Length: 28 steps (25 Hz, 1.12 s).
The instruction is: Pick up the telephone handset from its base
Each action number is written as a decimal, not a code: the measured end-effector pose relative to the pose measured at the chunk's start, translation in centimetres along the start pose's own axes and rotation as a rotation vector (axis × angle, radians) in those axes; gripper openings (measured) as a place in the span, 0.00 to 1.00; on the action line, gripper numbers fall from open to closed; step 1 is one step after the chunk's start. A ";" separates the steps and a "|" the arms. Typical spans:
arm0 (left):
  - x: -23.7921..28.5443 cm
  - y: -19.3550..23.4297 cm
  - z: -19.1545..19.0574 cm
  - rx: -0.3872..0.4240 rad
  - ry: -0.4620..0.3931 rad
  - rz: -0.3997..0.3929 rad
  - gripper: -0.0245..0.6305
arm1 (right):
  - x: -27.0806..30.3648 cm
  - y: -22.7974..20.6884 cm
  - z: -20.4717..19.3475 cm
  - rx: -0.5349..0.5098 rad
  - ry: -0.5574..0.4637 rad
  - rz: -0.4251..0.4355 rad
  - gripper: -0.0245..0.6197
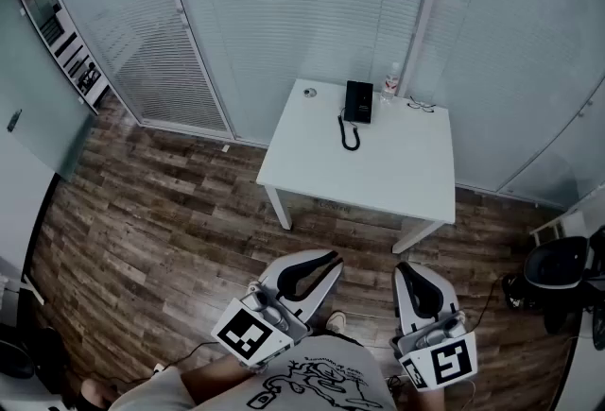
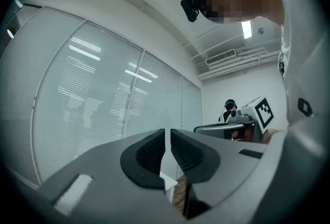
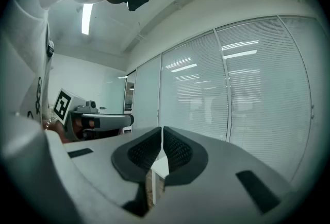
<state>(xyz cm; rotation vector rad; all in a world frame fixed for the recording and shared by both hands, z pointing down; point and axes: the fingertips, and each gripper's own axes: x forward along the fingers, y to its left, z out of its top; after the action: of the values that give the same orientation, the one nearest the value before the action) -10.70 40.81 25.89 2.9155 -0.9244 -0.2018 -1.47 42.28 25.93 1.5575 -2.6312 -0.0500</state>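
Both left gripper [image 1: 333,260] and right gripper [image 1: 406,267] fingers closed, empty, telephone handset [image 1: 355,102] well ahead.

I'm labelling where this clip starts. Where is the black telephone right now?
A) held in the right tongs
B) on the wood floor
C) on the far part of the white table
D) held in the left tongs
C: the head view shows the telephone lying near the far edge of the white table, while the left tongs and right tongs are shut on nothing, well short of the table.
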 end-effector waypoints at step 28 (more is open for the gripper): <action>10.7 -5.1 -3.4 0.002 0.048 0.019 0.09 | -3.9 -11.8 -3.1 0.057 0.000 0.011 0.06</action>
<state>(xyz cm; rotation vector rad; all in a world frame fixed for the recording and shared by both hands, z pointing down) 1.37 38.90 27.61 2.8982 -0.9451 -0.1298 10.93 40.06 27.94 1.5594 -2.6644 0.0260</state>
